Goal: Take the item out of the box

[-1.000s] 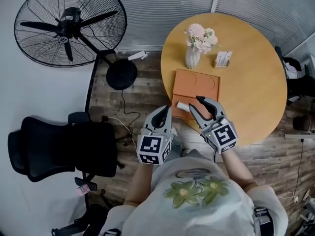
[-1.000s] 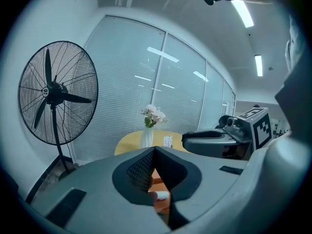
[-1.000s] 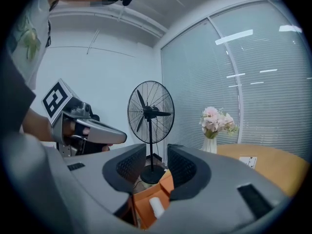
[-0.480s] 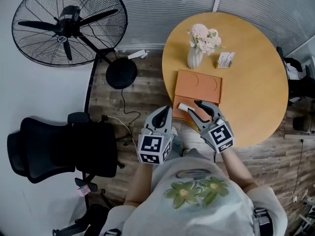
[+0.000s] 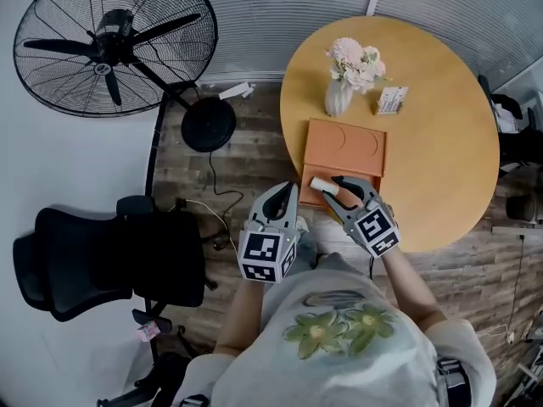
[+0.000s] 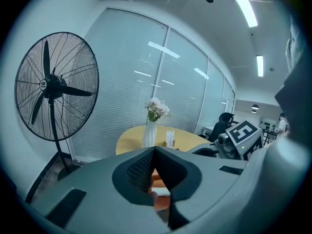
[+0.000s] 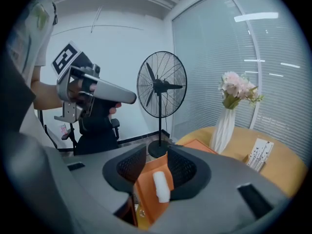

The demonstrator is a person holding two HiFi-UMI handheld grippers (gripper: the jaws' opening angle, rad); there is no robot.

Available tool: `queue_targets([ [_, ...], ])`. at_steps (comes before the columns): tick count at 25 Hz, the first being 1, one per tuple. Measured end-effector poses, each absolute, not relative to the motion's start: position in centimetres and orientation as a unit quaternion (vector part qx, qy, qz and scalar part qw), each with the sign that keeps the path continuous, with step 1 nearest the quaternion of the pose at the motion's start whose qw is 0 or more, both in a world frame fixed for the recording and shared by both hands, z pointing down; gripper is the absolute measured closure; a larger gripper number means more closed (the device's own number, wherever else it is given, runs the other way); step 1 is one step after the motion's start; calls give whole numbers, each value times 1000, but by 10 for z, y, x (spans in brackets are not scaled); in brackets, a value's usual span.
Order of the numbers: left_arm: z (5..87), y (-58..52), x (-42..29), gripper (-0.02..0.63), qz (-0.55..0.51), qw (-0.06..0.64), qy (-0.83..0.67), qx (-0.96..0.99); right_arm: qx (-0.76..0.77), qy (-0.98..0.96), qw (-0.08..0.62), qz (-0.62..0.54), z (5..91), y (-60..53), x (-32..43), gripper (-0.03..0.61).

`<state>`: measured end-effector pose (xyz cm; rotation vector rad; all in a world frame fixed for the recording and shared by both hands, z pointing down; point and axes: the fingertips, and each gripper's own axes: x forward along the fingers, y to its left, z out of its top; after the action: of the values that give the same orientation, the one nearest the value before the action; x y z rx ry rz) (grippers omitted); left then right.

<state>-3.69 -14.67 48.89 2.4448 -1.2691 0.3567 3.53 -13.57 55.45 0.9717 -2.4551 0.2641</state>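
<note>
My right gripper (image 5: 333, 188) is open and nearer, with the white item (image 7: 161, 185) lengthwise between its jaws in the orange box (image 5: 349, 147). The left gripper (image 5: 287, 195) is clenched shut, off to the side.

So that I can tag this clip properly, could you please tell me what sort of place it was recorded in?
Probably an office or meeting room: a black swivel chair, a round wooden table, and glass walls covered with blinds under ceiling strip lights.
</note>
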Motion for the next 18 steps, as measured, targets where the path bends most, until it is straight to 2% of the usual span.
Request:
queue_targets([
  [18,504,-154,-52,612,134,197,-448,862,312,-880,344,100,621,-139,31,436],
])
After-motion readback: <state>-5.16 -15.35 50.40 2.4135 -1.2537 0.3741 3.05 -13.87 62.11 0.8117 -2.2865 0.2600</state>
